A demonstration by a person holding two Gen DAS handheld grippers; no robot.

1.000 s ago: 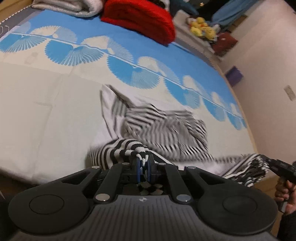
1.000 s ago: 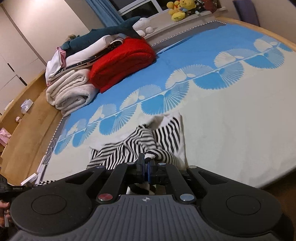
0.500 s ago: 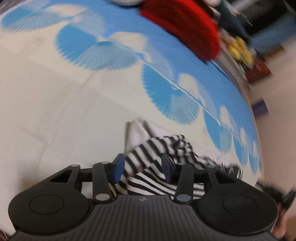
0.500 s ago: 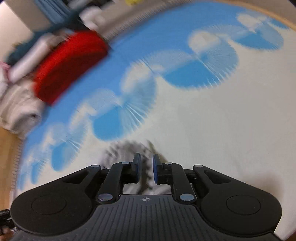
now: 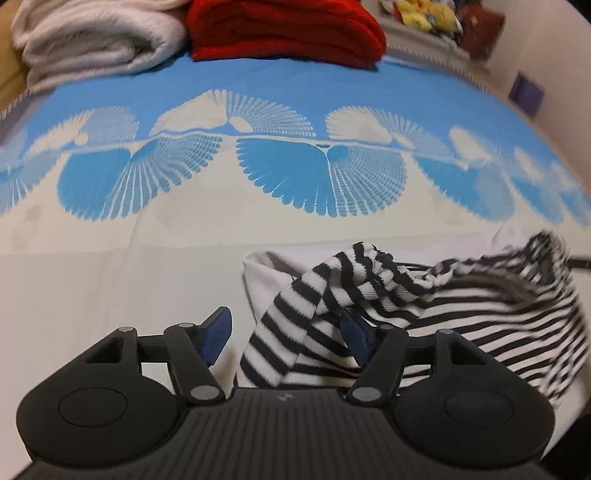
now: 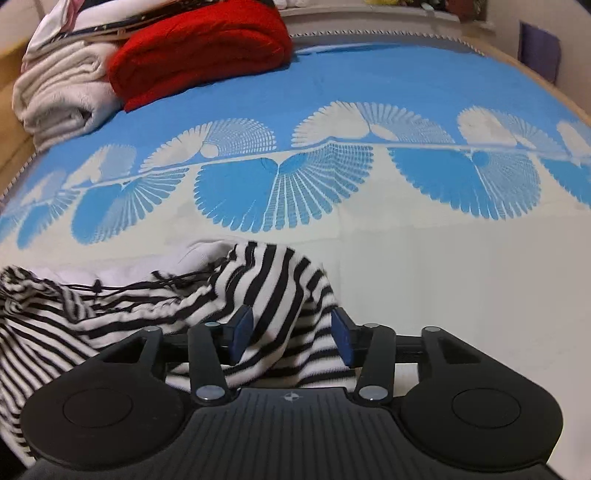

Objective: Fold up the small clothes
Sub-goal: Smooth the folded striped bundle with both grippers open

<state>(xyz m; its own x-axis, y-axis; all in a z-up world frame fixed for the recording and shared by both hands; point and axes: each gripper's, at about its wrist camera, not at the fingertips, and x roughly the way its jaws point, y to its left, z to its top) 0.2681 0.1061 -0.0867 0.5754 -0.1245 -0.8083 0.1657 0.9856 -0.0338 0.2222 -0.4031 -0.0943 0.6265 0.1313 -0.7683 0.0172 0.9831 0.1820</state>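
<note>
Nearest us, our left gripper [image 5: 286, 338] stands with its jaws apart, a striped fold of the garment [image 5: 424, 306] lying loose between them, no pad pressing it. Our right gripper [image 6: 291, 338] is likewise parted over another bunched corner of the same cloth, pads clear of it. Both sets of jaws have just been opening, with cloth between them.

The garment lies in a rumpled heap on the near, pale part of the bedspread [image 5: 129, 277], white lining showing. We judge one fold as just laid over and let go; it is not yet flat or squared, so smoothing and further folds are left.

A second ago both grippers were pinched shut on striped corners, held higher with more of the room in view. Now they sit lower and closer to the bed, and the cloth is released.

Farther off lie the red blanket [image 5: 284, 31] and white blanket [image 5: 92, 40].
</note>
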